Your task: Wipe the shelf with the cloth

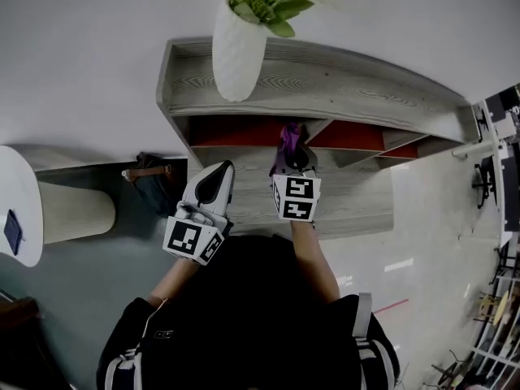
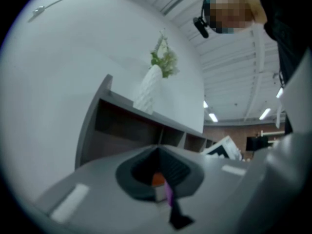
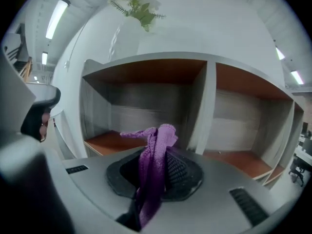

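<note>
The grey wooden shelf [image 1: 349, 84] with reddish-brown compartments stands against a white wall. My right gripper [image 1: 290, 157] is shut on a purple cloth [image 1: 289, 136] just in front of the upper compartments. In the right gripper view the cloth [image 3: 154, 152] sticks up from between the jaws of the right gripper [image 3: 156, 172], before the shelf's upright divider [image 3: 205, 106]. My left gripper [image 1: 213, 182] hovers to the left, before the shelf's left end, and holds nothing. In its own view the left gripper [image 2: 158, 175] has its jaws together.
A white ribbed vase [image 1: 238, 49] with green sprigs stands on the shelf top, left of centre. A brown bag [image 1: 151, 173] lies on the floor by the shelf's left side. A white round table [image 1: 18, 210] is at far left. Metal racks [image 1: 497, 177] are at the right.
</note>
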Demonstrator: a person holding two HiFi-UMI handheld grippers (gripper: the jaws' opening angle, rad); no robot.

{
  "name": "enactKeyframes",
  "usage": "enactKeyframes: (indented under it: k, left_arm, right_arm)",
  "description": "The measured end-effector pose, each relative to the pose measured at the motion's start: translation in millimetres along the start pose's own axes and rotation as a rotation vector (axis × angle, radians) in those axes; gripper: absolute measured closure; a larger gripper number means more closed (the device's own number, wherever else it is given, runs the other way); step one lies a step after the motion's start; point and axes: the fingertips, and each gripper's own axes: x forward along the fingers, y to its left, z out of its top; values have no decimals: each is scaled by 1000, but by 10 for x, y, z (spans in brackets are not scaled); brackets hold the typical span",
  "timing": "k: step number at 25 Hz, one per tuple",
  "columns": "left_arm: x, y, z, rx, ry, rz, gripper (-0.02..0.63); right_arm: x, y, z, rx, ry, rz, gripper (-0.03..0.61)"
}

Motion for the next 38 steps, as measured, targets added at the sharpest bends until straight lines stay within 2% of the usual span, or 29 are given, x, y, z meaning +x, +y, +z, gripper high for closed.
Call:
enactKeyframes:
  k: [8, 21, 24, 32, 38]
  left_arm:
    - [217, -1, -18, 9, 15, -39, 611]
    - [302, 148, -75, -14, 29, -37, 611]
    - [306, 159, -79, -17, 28, -40, 611]
    - [285, 190, -101, -18, 36, -38, 611]
    - [268, 273, -101, -5, 40, -5, 611]
  right_arm:
    - [262, -205, -271, 26, 112, -58, 529]
    - [600, -56, -342, -198, 286, -61, 529]
    - [639, -39, -338, -225, 310, -61, 528]
    - [689, -26, -325, -215, 350, -58, 528]
    - [755, 2, -315, -230, 361, -63, 529]
